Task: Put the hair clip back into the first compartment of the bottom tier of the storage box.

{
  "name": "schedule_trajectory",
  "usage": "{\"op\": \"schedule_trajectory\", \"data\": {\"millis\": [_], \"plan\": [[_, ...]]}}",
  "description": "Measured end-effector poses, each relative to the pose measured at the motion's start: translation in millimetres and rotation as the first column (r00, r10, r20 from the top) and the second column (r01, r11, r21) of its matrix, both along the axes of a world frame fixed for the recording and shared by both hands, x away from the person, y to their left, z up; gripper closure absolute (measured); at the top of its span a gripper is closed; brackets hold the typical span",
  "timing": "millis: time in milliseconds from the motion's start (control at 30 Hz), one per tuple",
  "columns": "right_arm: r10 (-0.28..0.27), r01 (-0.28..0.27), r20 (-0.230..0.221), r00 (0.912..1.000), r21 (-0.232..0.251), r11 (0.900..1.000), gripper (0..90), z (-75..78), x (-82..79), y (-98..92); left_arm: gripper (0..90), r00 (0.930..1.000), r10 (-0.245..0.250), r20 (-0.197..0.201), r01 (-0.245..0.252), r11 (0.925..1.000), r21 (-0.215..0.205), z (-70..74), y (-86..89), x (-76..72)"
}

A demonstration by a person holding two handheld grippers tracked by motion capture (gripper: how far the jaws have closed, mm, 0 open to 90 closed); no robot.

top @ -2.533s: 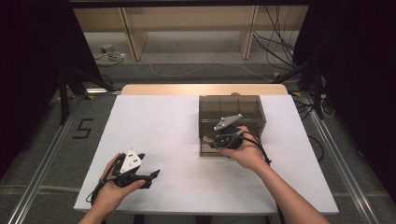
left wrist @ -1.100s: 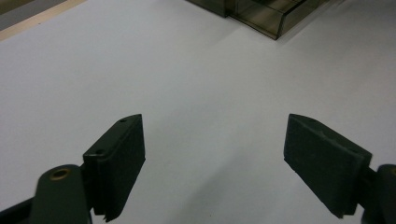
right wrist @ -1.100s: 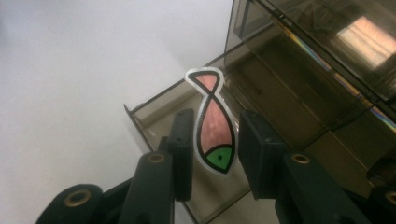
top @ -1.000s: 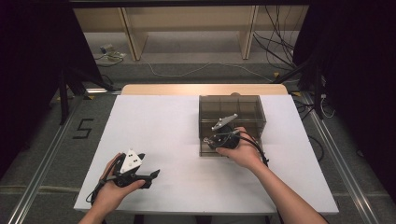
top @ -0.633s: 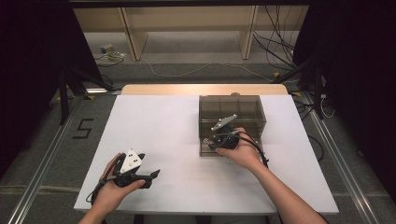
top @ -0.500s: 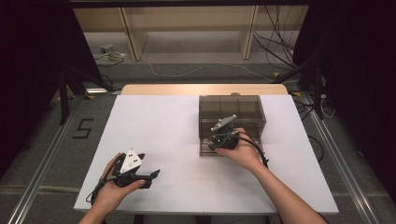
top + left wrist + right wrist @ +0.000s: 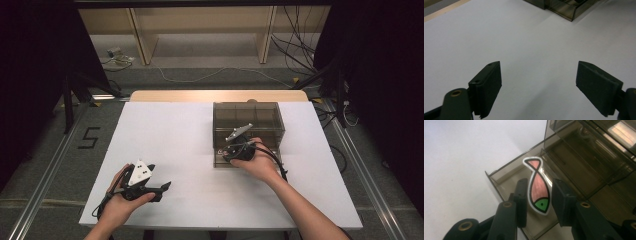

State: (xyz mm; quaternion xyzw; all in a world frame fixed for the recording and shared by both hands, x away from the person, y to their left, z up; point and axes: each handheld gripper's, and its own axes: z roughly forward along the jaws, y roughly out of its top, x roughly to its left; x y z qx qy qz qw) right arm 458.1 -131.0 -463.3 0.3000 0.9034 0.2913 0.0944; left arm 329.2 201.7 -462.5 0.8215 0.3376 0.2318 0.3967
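Note:
A flat fish-shaped piece, pink with a green head and a white rim, lies in the pulled-out drawer of a smoky clear box. My right gripper points into that drawer with one jaw on each side of the fish; a thin gap shows on both sides, so it is open. In the high view the right gripper is at the box's front left corner. My left gripper rests near the table's front left. Its jaws are wide open over bare white table.
The white table has free room left of the box and along the front. The box's corner shows far off in the left gripper view. A wooden strip runs along the table's far edge. Cables lie on the floor behind.

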Motion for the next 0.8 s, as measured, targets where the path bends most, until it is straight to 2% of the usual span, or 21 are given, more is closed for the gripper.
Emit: {"op": "schedule_trajectory", "data": {"millis": [800], "plan": [[-0.006,0.006,-0.012,0.9999,-0.012,1.000,67.0,-3.9,0.5,1.3,20.6,1.0000,-0.004,-0.002,0.004,1.0000,0.005,0.1,-0.1,0.0]]}}
